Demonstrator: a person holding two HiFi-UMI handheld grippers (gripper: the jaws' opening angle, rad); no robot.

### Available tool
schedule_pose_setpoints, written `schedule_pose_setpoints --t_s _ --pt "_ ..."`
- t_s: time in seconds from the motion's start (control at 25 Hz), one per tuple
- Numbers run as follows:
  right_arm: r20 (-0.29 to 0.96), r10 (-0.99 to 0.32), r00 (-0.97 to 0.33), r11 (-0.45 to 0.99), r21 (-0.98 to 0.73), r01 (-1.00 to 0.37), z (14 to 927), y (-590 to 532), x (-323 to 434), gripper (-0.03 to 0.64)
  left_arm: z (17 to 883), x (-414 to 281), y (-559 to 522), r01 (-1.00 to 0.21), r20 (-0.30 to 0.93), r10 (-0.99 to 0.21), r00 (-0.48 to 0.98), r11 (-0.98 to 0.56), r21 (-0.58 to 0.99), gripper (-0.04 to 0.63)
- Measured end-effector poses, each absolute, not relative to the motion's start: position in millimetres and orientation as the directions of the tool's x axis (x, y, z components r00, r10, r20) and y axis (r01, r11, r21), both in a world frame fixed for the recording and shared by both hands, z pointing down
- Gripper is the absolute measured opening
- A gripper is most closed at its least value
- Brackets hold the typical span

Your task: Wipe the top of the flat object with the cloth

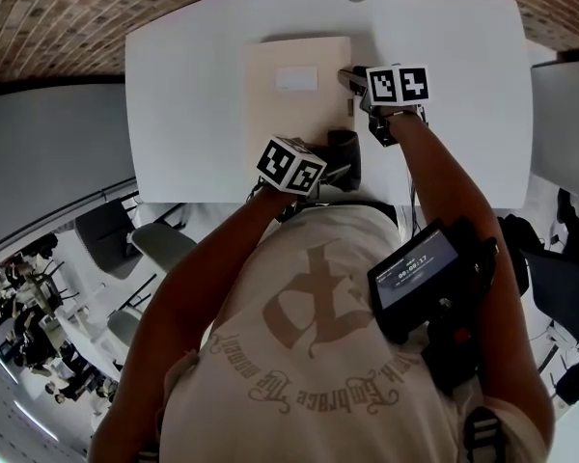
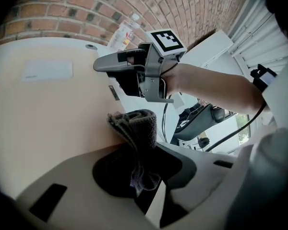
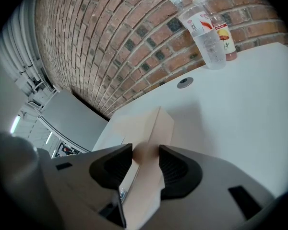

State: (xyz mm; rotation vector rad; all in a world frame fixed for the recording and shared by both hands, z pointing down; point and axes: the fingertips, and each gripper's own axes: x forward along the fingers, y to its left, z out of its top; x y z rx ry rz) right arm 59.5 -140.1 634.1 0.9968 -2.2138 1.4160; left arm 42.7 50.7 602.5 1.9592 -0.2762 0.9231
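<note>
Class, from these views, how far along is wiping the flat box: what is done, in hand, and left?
Done: the left tongs grip the dark cloth, and the right tongs clamp the flat box by its right edge. In hand: the cloth is at the box's near right corner. Left: apparently the whole top, since nothing shows wiping.

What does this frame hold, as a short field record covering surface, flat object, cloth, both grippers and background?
Surface: white table
Flat object: beige box, lying flat, pale label on top
Cloth: dark cloth, bunched, at the box's near right corner
Left: left gripper, jaws closed on the cloth
Right: right gripper, jaws clamped on the box's right edge
Background: two plastic bottles at the table's far edge, brick wall behind
</note>
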Motion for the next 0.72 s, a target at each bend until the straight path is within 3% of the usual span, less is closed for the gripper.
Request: schedule_pose_setpoints --t_s 0.72 --pt "0.604 -0.365 -0.709 0.299 -0.645 -0.704 634.4 -139.7 58.2 0.192 600.3 -27.4 48.4 -0.599 0.710 0.109 0.695 -0.458 0.657 0.115"
